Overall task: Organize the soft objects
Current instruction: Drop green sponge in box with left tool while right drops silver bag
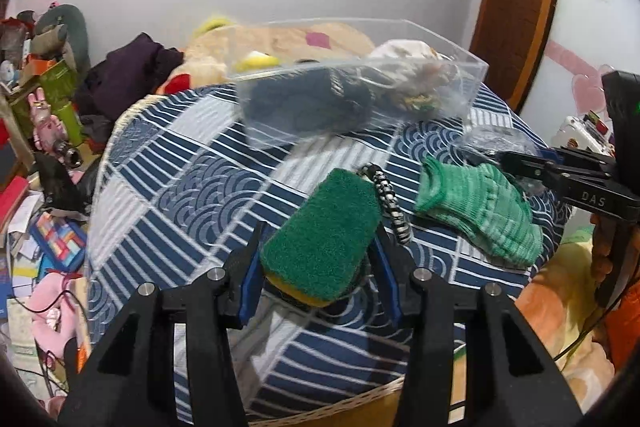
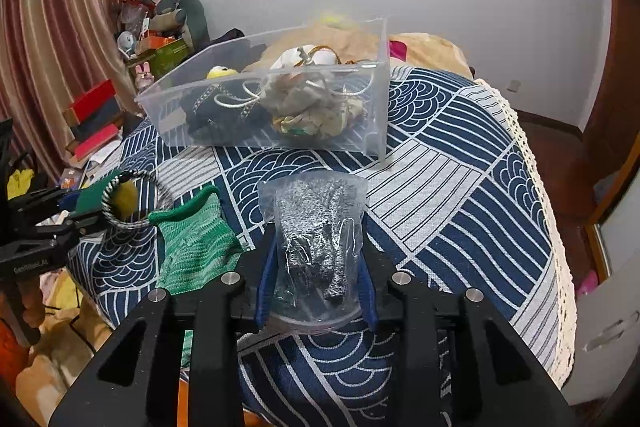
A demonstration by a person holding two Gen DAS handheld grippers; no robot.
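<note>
1. Nearest the left wrist camera, the left gripper clenches a green-topped scouring sponge with a yellow foam base between its blue-padded fingers, lifted off the cloth.
2. Beside the sponge on its right, a black-and-white braided cord loop lies partly under it; from the right wrist view the loop rings the sponge's yellow end.
3. Nearest the right wrist camera, the right gripper grasps a clear plastic bag holding a grey speckled knitted item, its blue fingers pressed against the bag's sides.
4. A green knitted glove lies flat on the blue-and-white patterned cloth, between the two grippers and left of the bag.
5. At the far side of the cloth stands a clear plastic bin.
6. Inside it sit a dark fabric piece with patterned trim on the left and a pale bundled pouch with cords on the right.
</note>
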